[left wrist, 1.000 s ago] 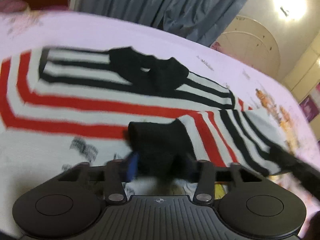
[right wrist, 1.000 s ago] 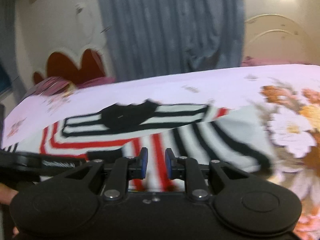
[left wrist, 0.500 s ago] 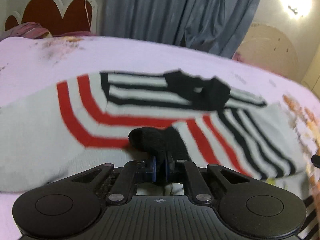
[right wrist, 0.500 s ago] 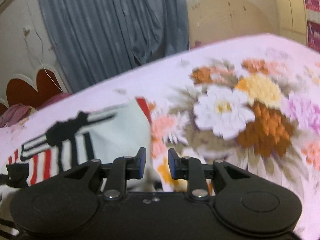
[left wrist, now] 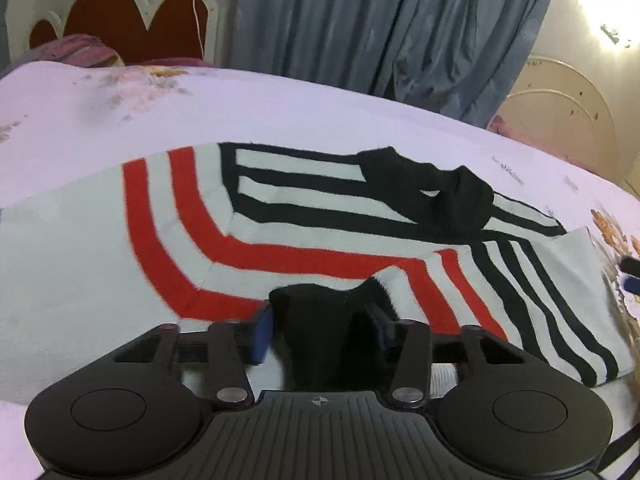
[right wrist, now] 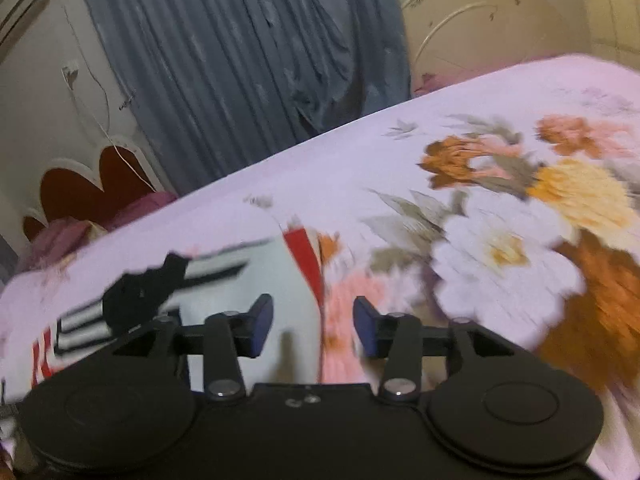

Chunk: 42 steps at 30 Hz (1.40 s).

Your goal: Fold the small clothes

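Note:
A small white sweater (left wrist: 304, 240) with red and black stripes and a black collar (left wrist: 432, 196) lies spread on the bed. Its black sleeve cuff (left wrist: 324, 320) sits between the fingers of my left gripper (left wrist: 322, 330), whose jaws stand open around it. In the right wrist view my right gripper (right wrist: 314, 326) is open and empty, hovering over the sweater's right edge (right wrist: 276, 280) where it meets the floral sheet. The right gripper's tip also shows at the far right of the left wrist view (left wrist: 631, 274).
The bed is covered by a pale pink sheet (right wrist: 500, 240) printed with large flowers. A blue-grey curtain (left wrist: 380, 24) hangs behind the bed. A red scalloped headboard (left wrist: 120, 24) and pink pillows (left wrist: 72, 50) are at the far left.
My left gripper has opened from its pinch on the black cuff. My right gripper has opened wider and swung right, off the sweater toward the floral sheet.

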Tool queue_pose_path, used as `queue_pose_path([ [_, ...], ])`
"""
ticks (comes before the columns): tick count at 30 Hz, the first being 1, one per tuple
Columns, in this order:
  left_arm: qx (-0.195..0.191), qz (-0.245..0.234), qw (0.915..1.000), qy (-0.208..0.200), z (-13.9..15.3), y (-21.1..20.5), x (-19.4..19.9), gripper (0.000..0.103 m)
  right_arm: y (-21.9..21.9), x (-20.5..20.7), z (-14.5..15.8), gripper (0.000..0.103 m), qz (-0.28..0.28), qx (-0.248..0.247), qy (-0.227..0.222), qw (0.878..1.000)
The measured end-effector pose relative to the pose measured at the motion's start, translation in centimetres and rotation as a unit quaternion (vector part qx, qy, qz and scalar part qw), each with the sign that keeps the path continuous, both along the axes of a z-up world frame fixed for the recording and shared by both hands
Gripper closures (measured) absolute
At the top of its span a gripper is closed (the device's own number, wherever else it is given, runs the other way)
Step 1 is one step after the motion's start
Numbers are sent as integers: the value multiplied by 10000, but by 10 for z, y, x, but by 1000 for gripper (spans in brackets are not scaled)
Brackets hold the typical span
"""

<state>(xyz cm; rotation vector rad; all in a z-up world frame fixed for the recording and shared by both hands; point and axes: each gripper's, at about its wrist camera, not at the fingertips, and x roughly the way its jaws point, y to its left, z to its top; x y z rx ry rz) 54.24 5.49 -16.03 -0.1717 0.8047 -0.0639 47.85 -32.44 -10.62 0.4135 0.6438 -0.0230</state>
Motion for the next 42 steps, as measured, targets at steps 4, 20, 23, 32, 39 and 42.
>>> queue_pose_path([
  [4,-76,-208,9997,-50,1,-7,4,94,-11,43,-19,65,143,554,314,9979],
  [20,524,87,9947,-883,22,-17,-17,71,8,30,-8,70,166,-815,-137,9964],
  [23,685,-585,9912,-973,27,-58,-5,71,41,41,-8,84,1029,-1300,-163,9860],
  [32,687,-808,9935,-419,-4,-76,15,71,16,82,-29,93,537,-1538,381,9859],
  [39,442,-1061,9909,-708,18,-109,28,70,45,67,-4,78,875,-1860,-179,9785],
  [42,416,-1359,9875,-678,17,-143,45,47,64,72,-16,62,1140,-2003,-57,9731],
])
